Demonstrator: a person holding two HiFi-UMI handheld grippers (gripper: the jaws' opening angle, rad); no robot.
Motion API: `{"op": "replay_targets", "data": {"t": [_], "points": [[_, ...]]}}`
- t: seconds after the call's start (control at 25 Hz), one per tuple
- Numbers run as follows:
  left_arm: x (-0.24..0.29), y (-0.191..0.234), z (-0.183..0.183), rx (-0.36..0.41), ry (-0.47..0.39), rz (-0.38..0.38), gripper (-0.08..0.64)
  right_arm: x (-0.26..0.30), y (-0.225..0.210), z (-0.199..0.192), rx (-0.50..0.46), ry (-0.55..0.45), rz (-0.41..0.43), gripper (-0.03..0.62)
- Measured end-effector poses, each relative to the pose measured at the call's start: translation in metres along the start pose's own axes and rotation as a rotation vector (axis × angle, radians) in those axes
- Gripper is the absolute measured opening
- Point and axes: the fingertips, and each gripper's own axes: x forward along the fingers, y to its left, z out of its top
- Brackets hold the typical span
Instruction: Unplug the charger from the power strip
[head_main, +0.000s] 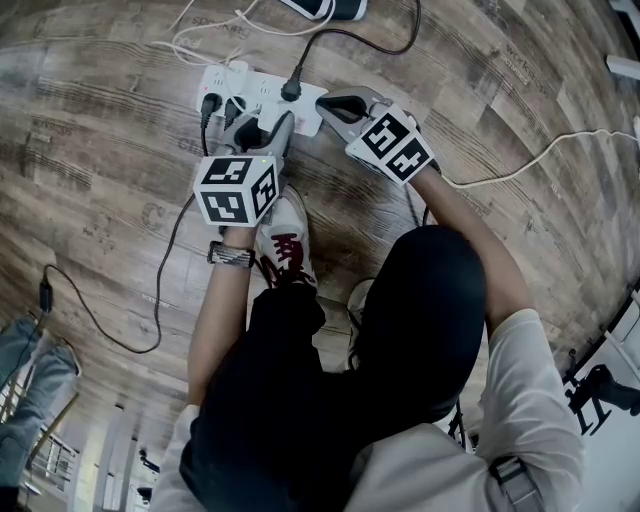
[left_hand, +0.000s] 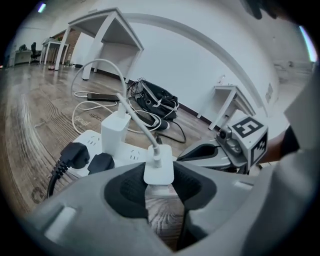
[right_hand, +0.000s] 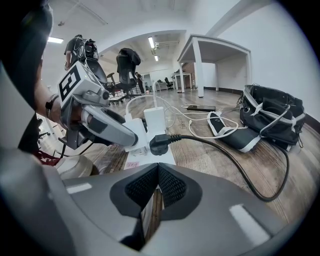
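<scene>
Gripped white charger (left_hand: 159, 169) squarely between left gripper (left_hand: 160, 187) pads, jaws partway apart around its body, cable rising from its top, just before power strip (left_hand: 91, 144). Showed right gripper (right_hand: 156, 172) pressed together, empty, beside strip's end.

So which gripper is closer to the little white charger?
Left. The left gripper is clamped on the charger, jaws at its sides. The right gripper sits shut and empty off to the side, by the power strip's end.
</scene>
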Motion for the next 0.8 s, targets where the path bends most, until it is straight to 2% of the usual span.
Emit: {"op": "replay_targets", "data": {"t": [0.28,0.52,0.68,0.8], "points": [[-0.001,0.013,0.002,0.041,0.012,0.047,0.198,0.000,0.000,0.000,0.000,-0.001,0.000,0.002],[-0.002,0.015,0.003,0.036,0.026,0.048,0.201,0.001,0.000,0.000,0.005,-0.001,0.001,0.002],[-0.005,0.015,-0.002,0.039,0.066,0.063,0.267,0.001,0.000,0.000,0.006,-0.004,0.002,0.002],[-0.009,0.015,-0.001,0.029,0.063,0.062,0.269,0.000,0.000,0.000,0.003,-0.006,0.001,0.002]]}}
